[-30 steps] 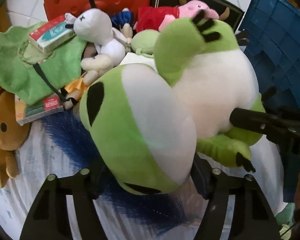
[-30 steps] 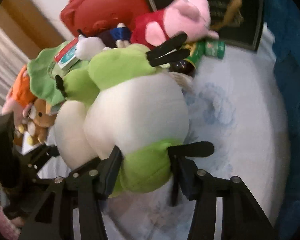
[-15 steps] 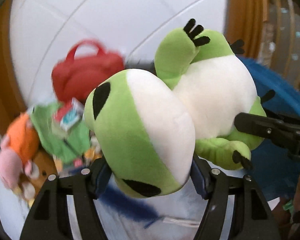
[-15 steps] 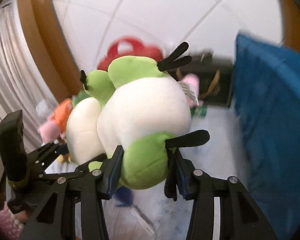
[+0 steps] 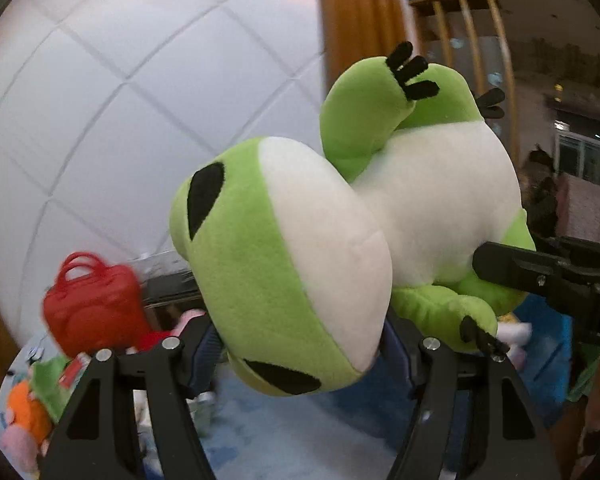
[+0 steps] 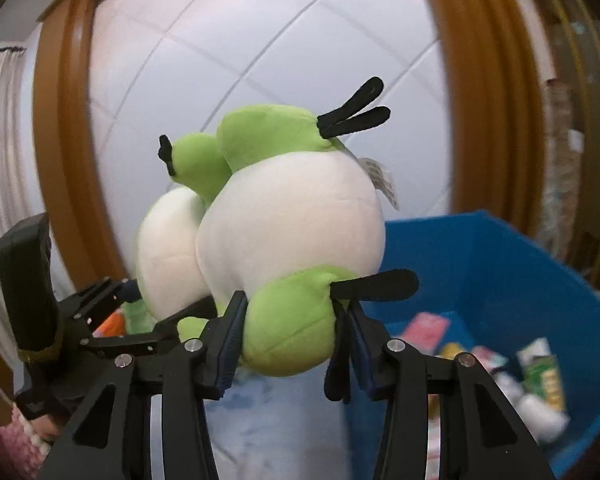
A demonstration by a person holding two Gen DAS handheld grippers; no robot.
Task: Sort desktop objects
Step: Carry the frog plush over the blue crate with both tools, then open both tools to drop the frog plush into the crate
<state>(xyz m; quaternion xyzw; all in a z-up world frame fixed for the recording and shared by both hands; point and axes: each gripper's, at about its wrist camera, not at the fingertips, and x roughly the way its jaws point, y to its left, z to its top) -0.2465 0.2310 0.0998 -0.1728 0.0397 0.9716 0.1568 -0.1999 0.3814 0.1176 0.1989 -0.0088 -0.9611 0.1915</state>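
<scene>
Here the left gripper (image 5: 300, 344) clamps the fuzzy round head of a plush frog (image 5: 284, 280). The right gripper (image 6: 290, 344) squeezes its soft green foot. A rigid blue bin (image 6: 500, 264) sits beyond.

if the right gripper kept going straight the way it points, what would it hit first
Apart from the green and white plush frog held in the right gripper, probably the pale panelled wall behind it, though depth is unclear; the blue bin sits lower right.

A pale blue-patterned tabletop (image 5: 284, 444) carries a red bag (image 5: 94, 312), blurred plush toys (image 5: 24, 420) and a blue bin (image 6: 500, 280).
</scene>
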